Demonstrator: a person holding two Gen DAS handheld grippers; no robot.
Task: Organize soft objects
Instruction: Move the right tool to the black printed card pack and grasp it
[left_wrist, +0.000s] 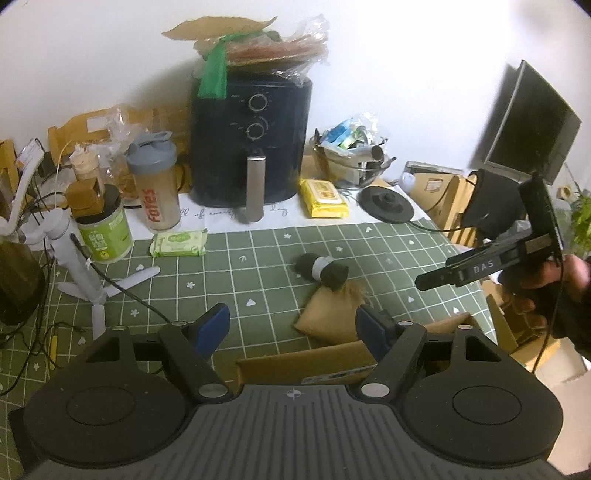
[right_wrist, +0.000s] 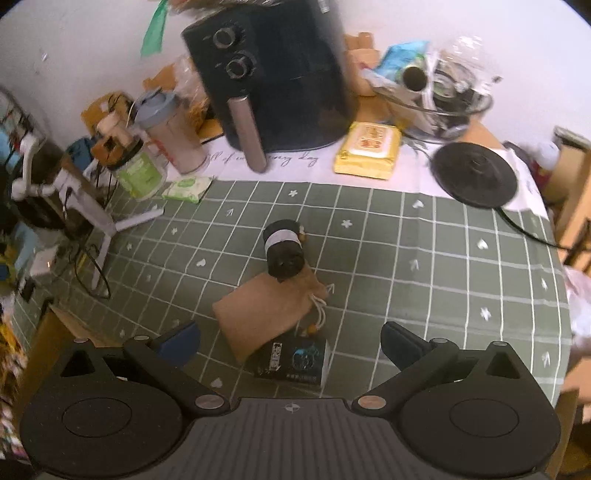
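Note:
A dark rolled cloth with a white band (left_wrist: 322, 270) (right_wrist: 284, 248) lies on the green checked tablecloth, one end resting on a tan drawstring pouch (left_wrist: 332, 317) (right_wrist: 267, 308). A small black box (right_wrist: 293, 360) lies against the pouch's near edge. My left gripper (left_wrist: 293, 328) is open and empty, above a cardboard box's edge (left_wrist: 306, 363), left of and short of the pouch. My right gripper (right_wrist: 290, 343) is open and empty, just above the black box and pouch. The right gripper also shows in the left wrist view (left_wrist: 439, 278), to the right of the roll.
A black air fryer (left_wrist: 251, 144) stands at the back with a shaker bottle (left_wrist: 157, 184), green tub (left_wrist: 105, 229), wipes packs (left_wrist: 178, 242) (left_wrist: 323, 197), a kettle base (left_wrist: 388, 203) and a full glass bowl (left_wrist: 351, 155). A white tripod stand (left_wrist: 85, 273) with cables is left.

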